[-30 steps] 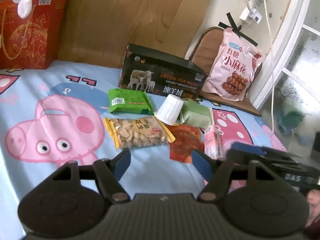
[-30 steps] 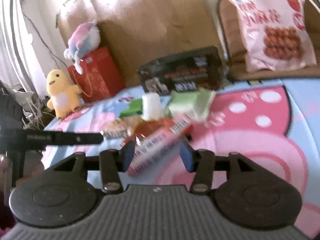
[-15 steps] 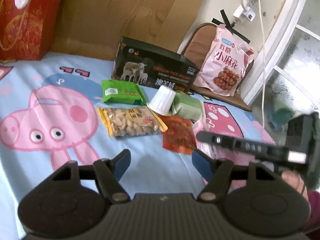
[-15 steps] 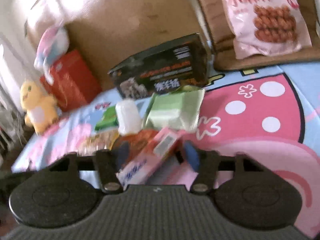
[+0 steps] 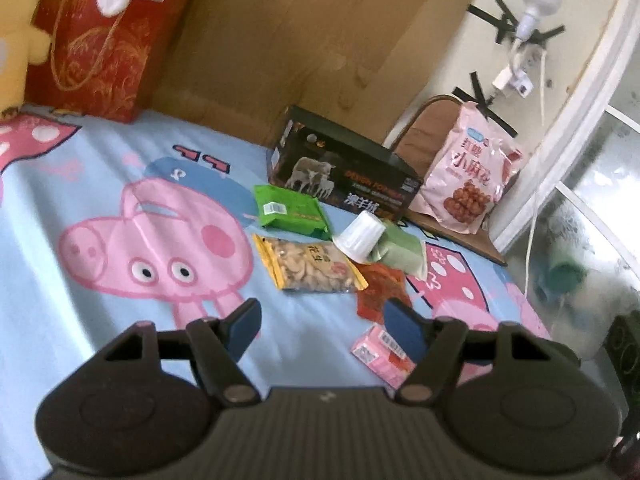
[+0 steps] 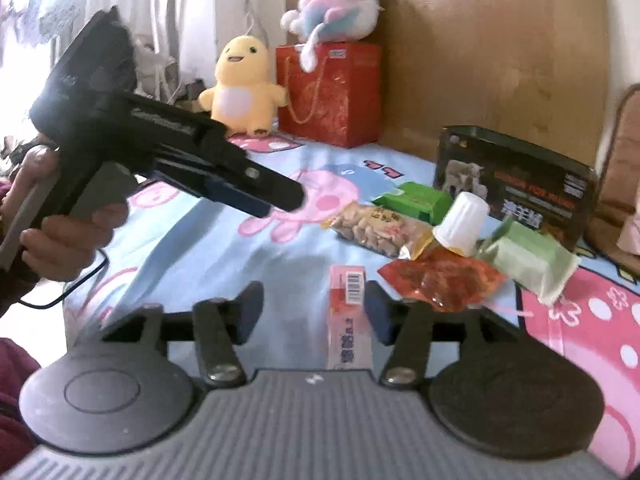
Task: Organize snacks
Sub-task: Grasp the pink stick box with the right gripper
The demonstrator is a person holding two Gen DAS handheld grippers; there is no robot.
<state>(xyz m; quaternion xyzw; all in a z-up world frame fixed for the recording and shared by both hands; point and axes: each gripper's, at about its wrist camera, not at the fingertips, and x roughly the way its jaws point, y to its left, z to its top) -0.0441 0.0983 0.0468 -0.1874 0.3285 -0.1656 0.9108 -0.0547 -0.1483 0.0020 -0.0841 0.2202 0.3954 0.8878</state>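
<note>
Right gripper [image 6: 314,316], black with blue pads, low over a bedsheet [image 6: 208,248] of pale blue printed with pink cartoon pigs, jaws opening. Between them, hard against the right-hand pad, a slim pink carton with a barcode [image 6: 347,312], lying flat on the sheet; left-hand pad well clear of it, so no grip.

Just ahead and to the right of the fingertips, a crinkled red-orange foil packet [image 6: 440,280]. Beyond that, a clear bag of peanuts with yellow edges [image 6: 376,230], a white ridged plastic cup tipped on its side [image 6: 462,222], a pale green wrapped pack [image 6: 528,260] and a bright green packet [image 6: 416,200], all clustered close. Behind the cluster, a black box printed with sheep [image 6: 516,188].

Left gripper [image 5: 320,330], same build, held off to the left in a hand [image 6: 64,236], jaws apart and empty. Seen from its own camera: pink carton just under the right-hand finger, red-orange packet directly ahead, peanuts and cup farther on. To the far right against the wall, a large pink snack bag [image 5: 468,182] propped on a brown chair cushion [image 5: 424,136].

Farthest back, by the wooden headboard [image 6: 480,48]: a red gift bag with gold cord [image 6: 328,92], a yellow plush chick [image 6: 240,88] and a pastel plush toy [image 6: 336,10] on top of the bag.
</note>
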